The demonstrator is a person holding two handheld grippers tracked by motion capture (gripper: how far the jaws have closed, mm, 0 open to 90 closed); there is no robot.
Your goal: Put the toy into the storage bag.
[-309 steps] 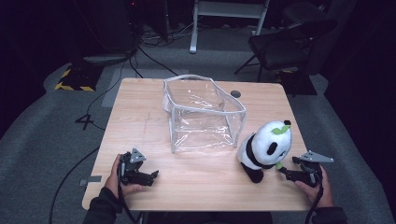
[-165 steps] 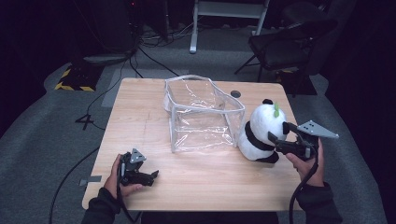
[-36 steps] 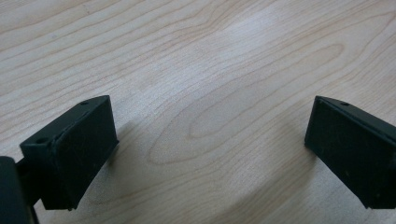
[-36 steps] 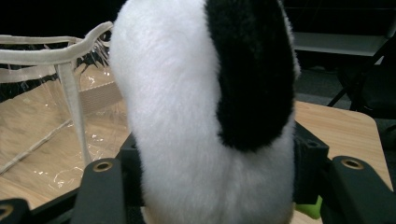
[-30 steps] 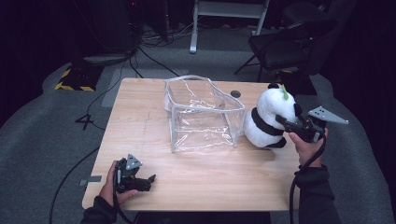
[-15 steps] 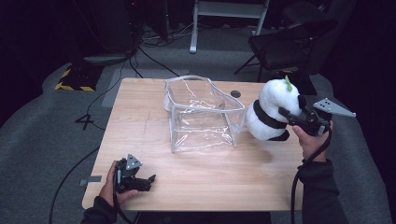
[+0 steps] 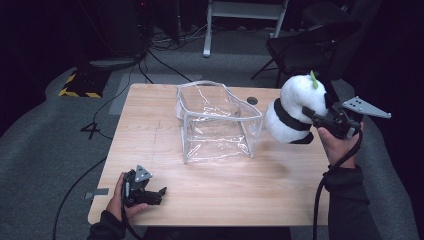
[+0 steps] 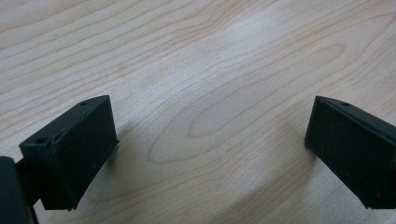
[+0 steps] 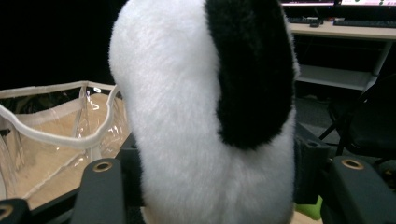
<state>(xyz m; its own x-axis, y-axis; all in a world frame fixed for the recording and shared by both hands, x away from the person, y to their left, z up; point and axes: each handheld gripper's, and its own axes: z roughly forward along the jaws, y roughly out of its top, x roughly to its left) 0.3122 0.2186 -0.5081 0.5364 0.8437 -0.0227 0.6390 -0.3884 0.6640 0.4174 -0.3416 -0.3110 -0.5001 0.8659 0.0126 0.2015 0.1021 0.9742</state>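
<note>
At the near edge of the table, the high view shows the left gripper lying low on the wood in the person's left hand, close to the near left corner. From above, its jaws look small and dark; the left gripper view settles the matter, with two black jaws standing wide apart over bare wood grain and nothing between them. That close view gives the grain of the tabletop and the jaws' shadows, which the high view cannot resolve.

Farther in, at the middle of the table, stands one clear plastic bag with a white rim, open at the top. The right gripper view shows part of its rim and a see-through wall to the left of the toy.

To the right of the bag, the right gripper clamps one plush panda and holds it up off the table, beside the bag's right wall and above the table's right edge. The high view shows the toy's whole shape and a green sprig on its head; the right gripper view shows white and black fur pinched between the jaws.

Beyond the table, on the dark floor, stand one black chair and a white frame.

Counted: two grippers, one bag, one panda, one chair.
</note>
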